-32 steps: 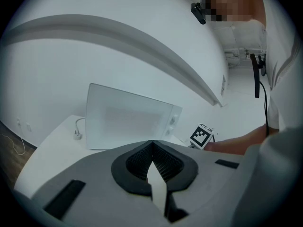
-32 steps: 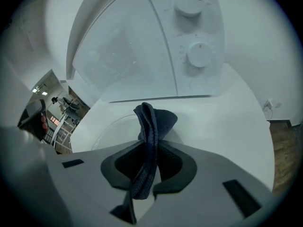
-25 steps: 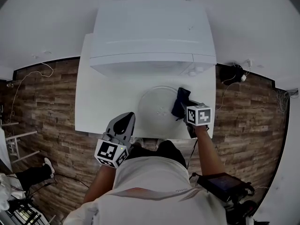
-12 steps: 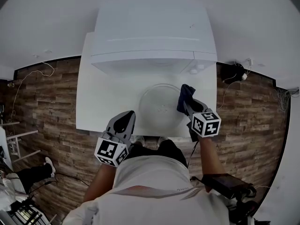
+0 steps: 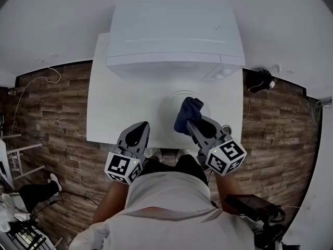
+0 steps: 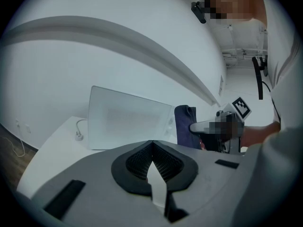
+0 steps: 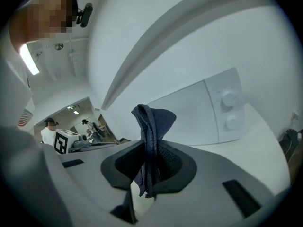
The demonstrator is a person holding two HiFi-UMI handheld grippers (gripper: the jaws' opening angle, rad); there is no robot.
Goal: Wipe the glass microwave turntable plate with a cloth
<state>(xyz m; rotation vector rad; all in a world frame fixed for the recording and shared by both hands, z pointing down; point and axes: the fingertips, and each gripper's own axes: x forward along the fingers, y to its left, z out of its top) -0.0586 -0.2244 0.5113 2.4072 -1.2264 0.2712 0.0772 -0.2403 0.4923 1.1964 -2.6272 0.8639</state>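
Nearest, at 6 o'clock in the head view, is the person's torso in a white shirt (image 5: 171, 202). Just beyond it, the grey left gripper (image 5: 139, 129) hovers over the front edge of the white rectangular table (image 5: 117, 113). Its jaws are pressed together w/ nothing btwn them, so it's idle.

At 3 o'clock from it, the grey right gripper (image 5: 190, 125) points toward 11 o'clock. Its jaws are clamped on a bunched dark blue cloth (image 5: 187, 112), which sticks out past the tips. In the right gripper view the cloth (image 7: 151, 122) stands upright in the pinch.

Under the cloth lies the round clear glass turntable plate (image 5: 166, 116), flat on the table, centre-right. The cloth sits over the plate's middle, slightly toward 3 o'clock. Can't tell if it's touching the glass.

Key relation: the plate is directly below and ahead of the right gripper's tips, w/ most of the bare glass toward 9 o'clock from the cloth. The right gripper is much nearer; the left one is off the rim at approx 8 o'clock.

Farthest, at 12 o'clock, is the white box-shaped microwave (image 5: 174, 30), door closed.
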